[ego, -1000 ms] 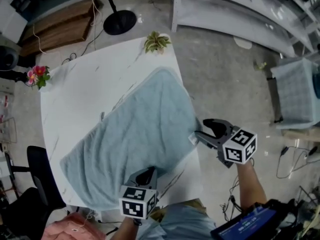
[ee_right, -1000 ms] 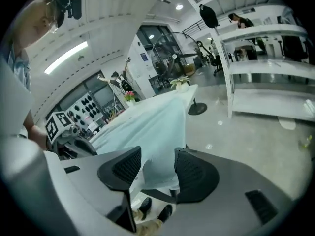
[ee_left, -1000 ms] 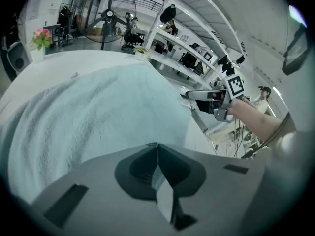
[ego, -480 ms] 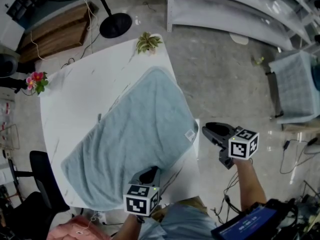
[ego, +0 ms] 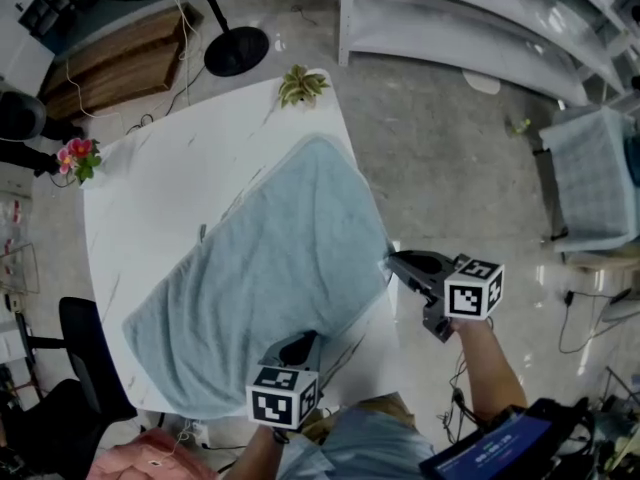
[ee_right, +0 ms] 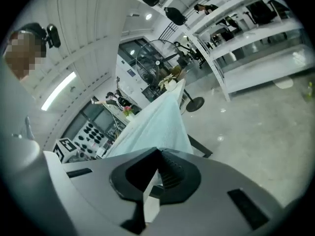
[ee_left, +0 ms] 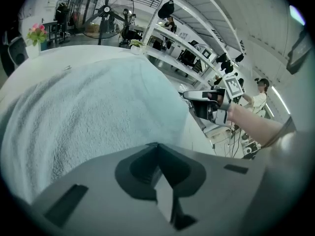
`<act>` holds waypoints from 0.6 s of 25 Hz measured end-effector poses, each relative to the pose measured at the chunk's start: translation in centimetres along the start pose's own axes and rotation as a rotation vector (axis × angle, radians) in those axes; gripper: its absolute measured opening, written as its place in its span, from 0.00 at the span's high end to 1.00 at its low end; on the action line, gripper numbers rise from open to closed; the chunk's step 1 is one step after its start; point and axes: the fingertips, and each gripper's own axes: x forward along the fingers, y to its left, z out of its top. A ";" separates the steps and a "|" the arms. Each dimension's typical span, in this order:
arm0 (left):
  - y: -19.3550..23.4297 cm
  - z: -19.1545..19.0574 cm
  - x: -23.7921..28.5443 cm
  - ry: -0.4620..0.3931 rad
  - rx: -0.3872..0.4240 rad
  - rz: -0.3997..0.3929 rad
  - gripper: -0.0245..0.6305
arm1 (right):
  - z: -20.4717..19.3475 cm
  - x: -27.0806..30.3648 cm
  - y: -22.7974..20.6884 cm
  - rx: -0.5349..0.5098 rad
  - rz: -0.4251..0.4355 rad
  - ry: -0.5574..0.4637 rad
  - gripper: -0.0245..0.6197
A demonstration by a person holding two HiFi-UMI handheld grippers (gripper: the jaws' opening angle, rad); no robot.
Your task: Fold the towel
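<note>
Right gripper (ego: 392, 258) has moved in and clamped the towel (ego: 270, 268) corner.
Left gripper (ego: 302, 344) pinches the near corner on the table (ego: 150, 178).

Bright, even ceiling light; shadows are soft. A strip light (ee_right: 58, 91) glares up-left of the fingertips of the right gripper (ee_right: 157, 152). Both gripper views bulge and darken at their round edges. Beyond the fingertips of the left gripper (ee_left: 157, 145), the pile of the towel (ee_left: 83, 112) is crisp.
</note>
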 end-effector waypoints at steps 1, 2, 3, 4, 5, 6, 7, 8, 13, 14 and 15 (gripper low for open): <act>0.0 0.0 -0.1 -0.002 -0.003 0.001 0.95 | 0.1 -0.2 0.0 0.028 0.014 -0.012 0.94; 0.1 0.0 -0.2 -0.005 -0.006 0.003 0.95 | 0.2 -0.5 -0.1 0.056 0.024 -0.022 0.94; 0.1 0.1 -0.3 -0.009 -0.010 0.004 0.95 | 0.2 -0.7 -0.3 0.080 0.028 -0.029 0.94; 0.1 0.1 -0.4 -0.015 -0.016 0.004 0.95 | 0.2 -1.0 -0.7 0.102 0.026 -0.036 0.94; 0.2 0.2 -0.5 -0.020 -0.021 0.004 0.95 | 0.3 -1.3 -1.1 0.122 0.020 -0.045 0.94; 0.2 0.3 -0.6 -0.025 -0.025 0.005 0.95 | 0.3 -1.6 -1.6 0.136 0.009 -0.054 0.94; 0.3 0.4 -0.7 -0.030 -0.028 0.007 0.95 | 0.5 -1.9 -1.8 0.137 -0.008 -0.065 0.94; 0.4 0.5 -0.8 -0.034 -0.029 0.010 0.95 | 0.8 -2.2 -1.9 0.124 -0.024 -0.077 0.94; 1.0 0.4 -0.8 -0.035 -0.031 0.025 0.95 | 3.4 -1.0 0.7 0.025 0.006 -0.135 0.55; 0.9 0.3 -0.7 -0.031 -0.030 0.025 0.95 | 3.8 -0.5 0.8 0.010 0.001 -0.138 0.53; 0.9 0.2 -0.6 -0.028 -0.029 0.026 0.95 | 4.0 0.1 0.7 0.000 -0.004 -0.135 0.53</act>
